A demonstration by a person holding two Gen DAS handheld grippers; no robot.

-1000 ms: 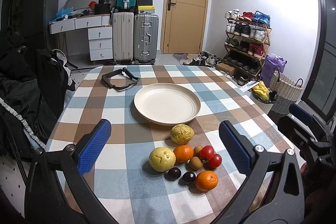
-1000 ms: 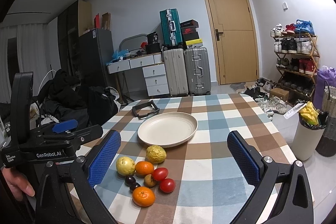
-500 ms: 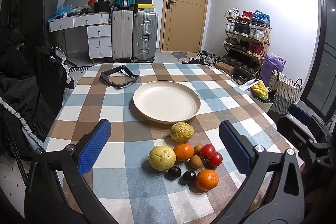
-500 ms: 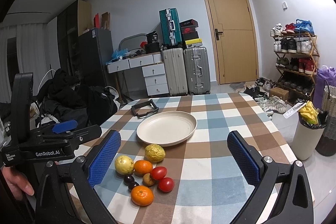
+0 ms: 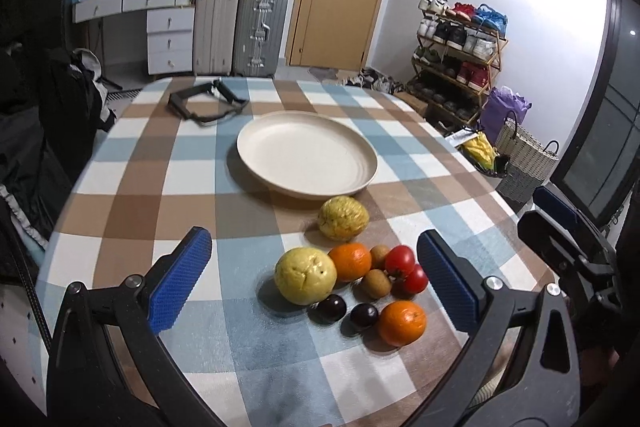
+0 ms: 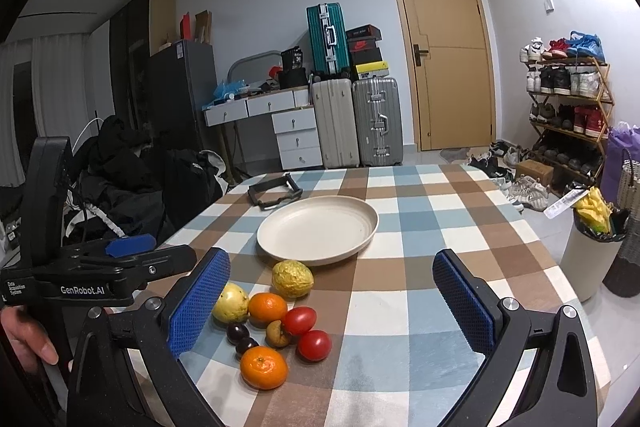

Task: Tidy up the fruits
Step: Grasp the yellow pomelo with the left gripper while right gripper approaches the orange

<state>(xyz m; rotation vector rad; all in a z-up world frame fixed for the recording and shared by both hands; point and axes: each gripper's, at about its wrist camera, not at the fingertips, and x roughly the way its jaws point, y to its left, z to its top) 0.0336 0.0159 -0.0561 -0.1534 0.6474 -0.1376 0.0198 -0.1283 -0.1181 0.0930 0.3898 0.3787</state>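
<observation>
Both our tongs wide, gripping nothing, above the checked cloth.
Our left gripper point(image 5: 314, 285) and right gripper point(image 6: 331, 301) showed knurled blue pads; the clustered fruits point(image 5: 352, 267) lay near, just before the smooth round cream plate point(image 5: 307, 153), with a black strap point(image 5: 204, 101) beyond, far left.

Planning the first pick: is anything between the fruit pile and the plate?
Nothing visible. The bumpy yellow fruit lies just short of the plate, bare tablecloth between. Both tongs, left and right, are open.
</observation>
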